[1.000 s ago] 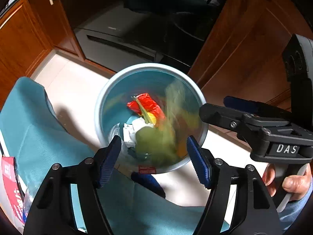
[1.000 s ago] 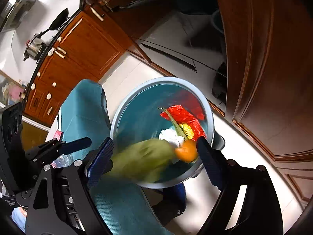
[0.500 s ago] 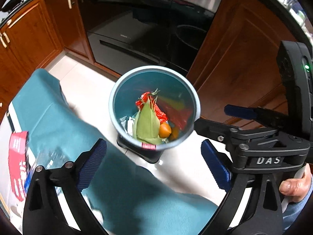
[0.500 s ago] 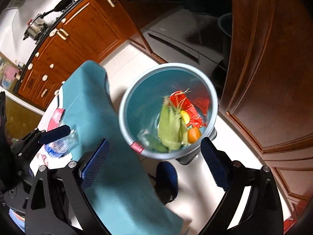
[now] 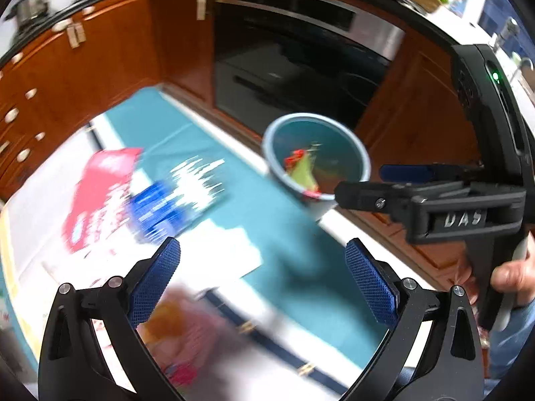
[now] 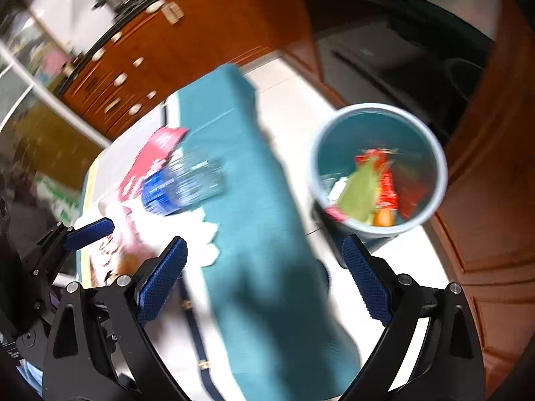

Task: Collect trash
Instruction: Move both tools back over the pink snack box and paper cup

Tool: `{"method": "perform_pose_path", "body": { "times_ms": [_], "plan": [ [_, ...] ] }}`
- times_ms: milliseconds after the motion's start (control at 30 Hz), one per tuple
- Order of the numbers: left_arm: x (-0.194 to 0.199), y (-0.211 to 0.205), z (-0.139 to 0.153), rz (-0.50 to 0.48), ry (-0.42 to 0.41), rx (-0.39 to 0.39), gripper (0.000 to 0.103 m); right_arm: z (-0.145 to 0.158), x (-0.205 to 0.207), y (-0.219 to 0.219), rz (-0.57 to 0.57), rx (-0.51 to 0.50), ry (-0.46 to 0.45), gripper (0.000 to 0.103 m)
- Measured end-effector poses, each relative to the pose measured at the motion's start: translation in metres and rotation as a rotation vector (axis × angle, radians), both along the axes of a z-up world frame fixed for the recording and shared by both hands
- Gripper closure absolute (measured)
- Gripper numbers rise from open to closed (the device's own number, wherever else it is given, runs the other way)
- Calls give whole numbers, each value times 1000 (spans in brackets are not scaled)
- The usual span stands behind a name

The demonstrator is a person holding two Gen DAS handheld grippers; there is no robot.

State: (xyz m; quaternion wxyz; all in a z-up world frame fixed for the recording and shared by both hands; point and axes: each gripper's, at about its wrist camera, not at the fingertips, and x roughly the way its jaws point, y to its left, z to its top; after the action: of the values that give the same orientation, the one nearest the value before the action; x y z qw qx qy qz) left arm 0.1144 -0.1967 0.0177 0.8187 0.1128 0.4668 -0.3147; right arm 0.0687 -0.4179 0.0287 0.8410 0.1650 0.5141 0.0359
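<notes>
1. "DAS" in raised pale letters stands on the black body of the right gripper (image 5: pixel 404 180), right of and above the left claw's jaws.
2. Print on the red packet (image 5: pixel 100 193) and blue-labelled bottle (image 5: pixel 167 207) ahead is too blurred to read.

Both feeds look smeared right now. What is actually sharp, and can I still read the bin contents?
Left wrist: table litter streaked, left gripper crisp, bin soft. Right wrist: right gripper crisp, bin contents readable as a green leaf, red wrapper, orange piece.

Both views downward, sharing bin (image 5: pixel 316 153)
</notes>
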Motion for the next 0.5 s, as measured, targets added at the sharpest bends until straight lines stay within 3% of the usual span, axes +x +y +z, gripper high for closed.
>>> {"method": "perform_pose_path", "body": {
  "times_ms": [267, 500],
  "plan": [
    [-6, 103, -14, 161, -29, 63, 4, -30, 26, 103, 246, 51, 96, 12],
    [-9, 145, -41, 228, 5, 140, 4, -63, 44, 155, 385, 130, 178, 12]
  ]
}}
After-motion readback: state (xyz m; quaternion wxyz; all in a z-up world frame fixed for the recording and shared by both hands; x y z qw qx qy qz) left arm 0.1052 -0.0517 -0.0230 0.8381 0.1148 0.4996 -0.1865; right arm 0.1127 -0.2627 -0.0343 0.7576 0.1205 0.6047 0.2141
